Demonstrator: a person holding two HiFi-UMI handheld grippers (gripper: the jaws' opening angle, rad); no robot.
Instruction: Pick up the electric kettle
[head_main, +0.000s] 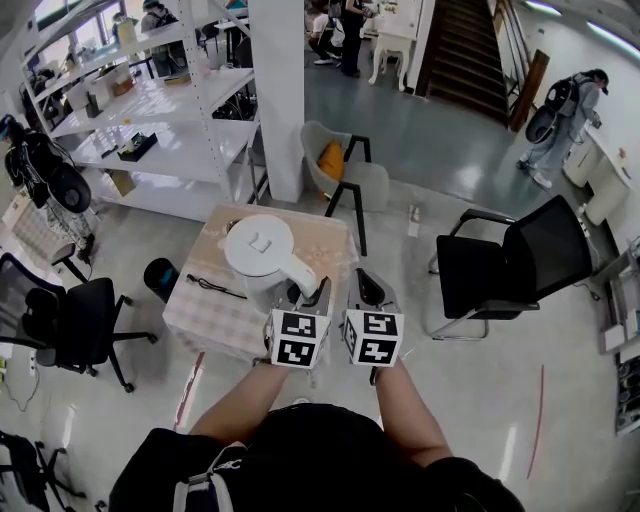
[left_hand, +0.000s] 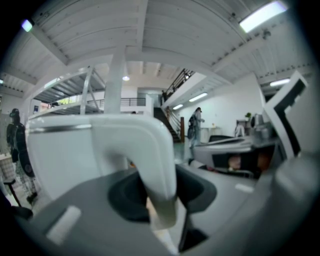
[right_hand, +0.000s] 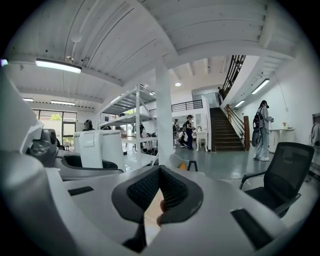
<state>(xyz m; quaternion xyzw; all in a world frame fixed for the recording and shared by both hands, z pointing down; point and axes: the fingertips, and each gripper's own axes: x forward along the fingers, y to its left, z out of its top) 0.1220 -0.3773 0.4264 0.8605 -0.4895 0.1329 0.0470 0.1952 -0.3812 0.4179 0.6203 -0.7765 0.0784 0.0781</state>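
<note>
Left gripper (head_main: 312, 290) is seated on the handle (left_hand: 150, 150) of the electric kettle (head_main: 262, 252). The white strap is seen pinched between the two dark pads in the left gripper view, with the jaws held partly apart by its thickness.

- Geometry: the kettle is upright over the small table (head_main: 205, 305). Its body lies on the far-left side of the jaws and its handle is turned toward the near right, so it points straight at the person. The handle's long axis runs top to bottom through the jaw gap, and the grip sits across it, just under the upper bend.
- Right gripper (head_main: 365, 292) is just beside the left one, on its right. Its pads are closed against each other at the tips with nothing held (only a slit of floor is seen below them). From the right gripper view the kettle (right_hand: 97, 147) lies off to the left, clear of the jaws.
- The left hand is the one on the job — the right is not needed for the lift.
- Whether the base has cleared the tabletop cannot be read from above.
- Judged risk: with a one-sided hold on the handle, the body may swing away from the jaws. A black cable (head_main: 215, 288) lies on the table left of the kettle.
</note>
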